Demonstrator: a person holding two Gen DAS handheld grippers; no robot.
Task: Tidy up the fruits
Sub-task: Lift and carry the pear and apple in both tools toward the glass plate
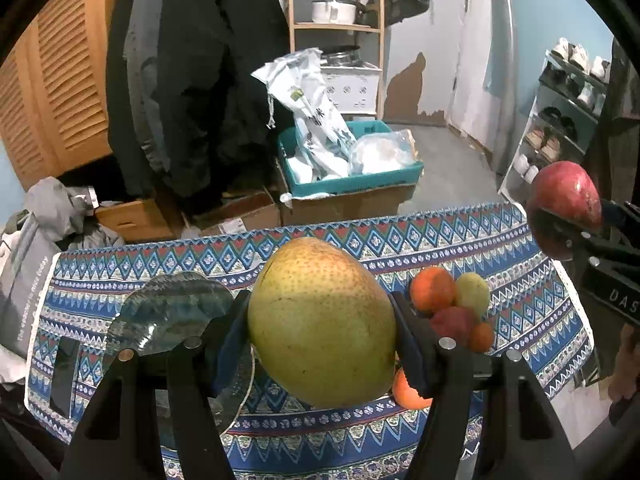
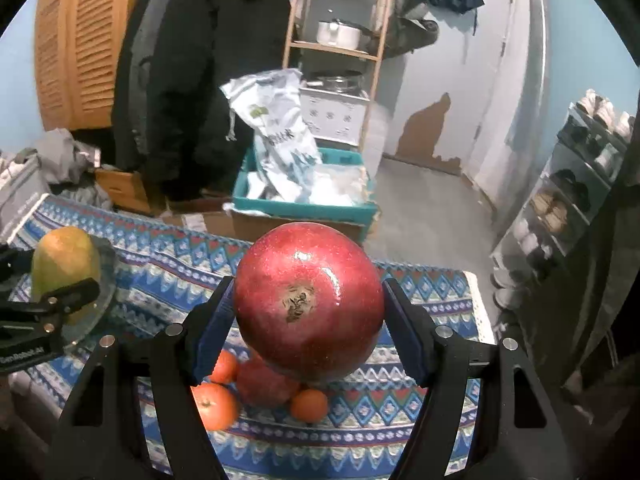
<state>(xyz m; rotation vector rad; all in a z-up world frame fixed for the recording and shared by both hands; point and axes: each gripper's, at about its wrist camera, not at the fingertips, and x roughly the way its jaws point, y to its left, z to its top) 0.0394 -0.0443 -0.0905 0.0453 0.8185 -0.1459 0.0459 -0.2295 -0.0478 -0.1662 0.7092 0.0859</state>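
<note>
My left gripper (image 1: 322, 330) is shut on a large yellow-green mango (image 1: 320, 324), held above the patterned tablecloth (image 1: 520, 248). A clear glass plate (image 1: 172, 312) lies on the cloth just left of it. My right gripper (image 2: 308, 316) is shut on a shiny red pomegranate (image 2: 308, 300), also lifted off the table. In the left wrist view the pomegranate (image 1: 564, 204) hangs at the far right. On the cloth lies a small pile: oranges (image 1: 432, 288), a small green fruit (image 1: 474, 294) and a red fruit (image 1: 452, 322). The oranges (image 2: 214, 406) show under the pomegranate in the right wrist view, where the mango (image 2: 64, 264) hangs over the plate (image 2: 105, 286).
Beyond the table's far edge stand cardboard boxes (image 1: 344, 204) and a teal crate (image 1: 352, 184) stuffed with plastic bags. Dark coats (image 1: 192, 80) hang at the back left. A wooden shelf (image 1: 336, 28) holds pots. A shoe rack (image 1: 556, 120) stands at the right.
</note>
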